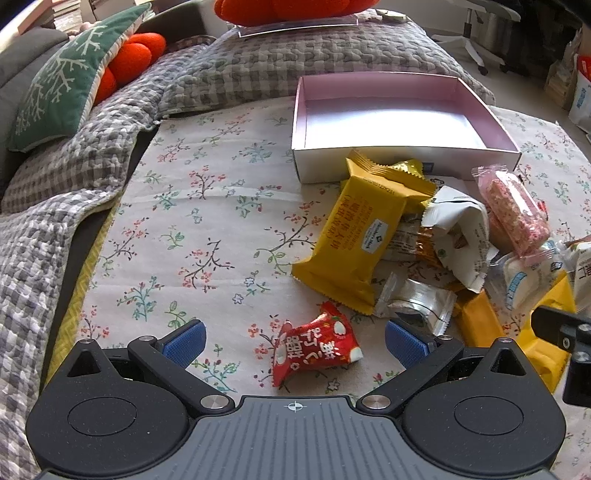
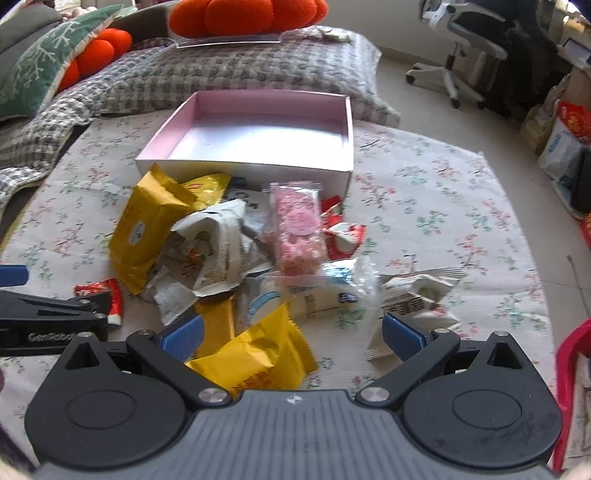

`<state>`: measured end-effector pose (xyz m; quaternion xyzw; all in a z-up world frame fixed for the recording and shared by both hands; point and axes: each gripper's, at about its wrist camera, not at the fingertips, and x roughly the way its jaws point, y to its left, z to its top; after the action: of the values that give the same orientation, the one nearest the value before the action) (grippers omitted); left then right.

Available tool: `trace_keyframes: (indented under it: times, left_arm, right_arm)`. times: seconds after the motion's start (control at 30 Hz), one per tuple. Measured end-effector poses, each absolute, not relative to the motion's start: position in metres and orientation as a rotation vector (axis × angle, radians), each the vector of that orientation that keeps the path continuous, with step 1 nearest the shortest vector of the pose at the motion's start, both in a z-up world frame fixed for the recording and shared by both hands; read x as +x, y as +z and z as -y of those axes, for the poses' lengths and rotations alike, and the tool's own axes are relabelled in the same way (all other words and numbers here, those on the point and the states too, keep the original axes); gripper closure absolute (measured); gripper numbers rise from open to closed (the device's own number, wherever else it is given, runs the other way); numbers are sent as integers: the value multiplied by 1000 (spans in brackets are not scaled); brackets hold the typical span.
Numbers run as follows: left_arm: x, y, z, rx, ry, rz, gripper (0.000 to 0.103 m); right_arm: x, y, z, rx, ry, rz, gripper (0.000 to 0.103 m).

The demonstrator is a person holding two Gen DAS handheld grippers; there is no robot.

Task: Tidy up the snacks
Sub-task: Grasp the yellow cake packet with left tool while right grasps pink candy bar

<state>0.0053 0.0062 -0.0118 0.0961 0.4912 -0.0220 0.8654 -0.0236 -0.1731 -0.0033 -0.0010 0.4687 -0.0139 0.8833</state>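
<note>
My left tongs (image 1: 293, 341) are spread wide, blue pads (image 1: 186, 341) low over the cloth (image 1: 192, 229), with one small red packet (image 1: 316, 350) lying between them, untouched. My right tongs (image 2: 291, 338) are spread too, and a yellow pack (image 2: 255, 354) lies between their pads; I cannot tell whether either pad touches it.

The snacks sit in one loose heap just in front of the box (image 1: 388, 114), which holds nothing. Counting what I can make out: three or four yellow packs, the biggest (image 1: 351, 243) on the heap's left edge; one pink bar (image 2: 297, 229) in clear wrap lying on top; one torn grey-white bag (image 1: 456, 232); one silver sachet (image 1: 415, 301); two or three white wrapped pieces (image 2: 325, 291); and red packets, one by my left tongs and at least one more (image 2: 341, 236) beside the pink bar. The overlap hides any exact total.

The cloth is white with small flower sprigs. Behind it lies a grey checked quilt (image 1: 258, 62), one green cushion (image 1: 70, 74), and orange round cushions (image 2: 243, 14). Far right stands an office chair (image 2: 461, 48) on pale floor.
</note>
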Motion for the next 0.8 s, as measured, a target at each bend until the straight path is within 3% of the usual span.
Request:
trace_keyframes:
  times: [0.43, 0.63, 0.8]
  left_arm:
    - [37, -5, 4, 211, -253, -1050, 4]
    - [56, -12, 12, 228, -328, -1025, 13]
    - [67, -30, 9, 187, -386, -1053, 35]
  right_arm:
    - [18, 3, 208, 120, 121, -1026, 11]
    - [45, -2, 217, 179, 159, -1028, 28]
    - [52, -16, 210, 197, 196, -1073, 46]
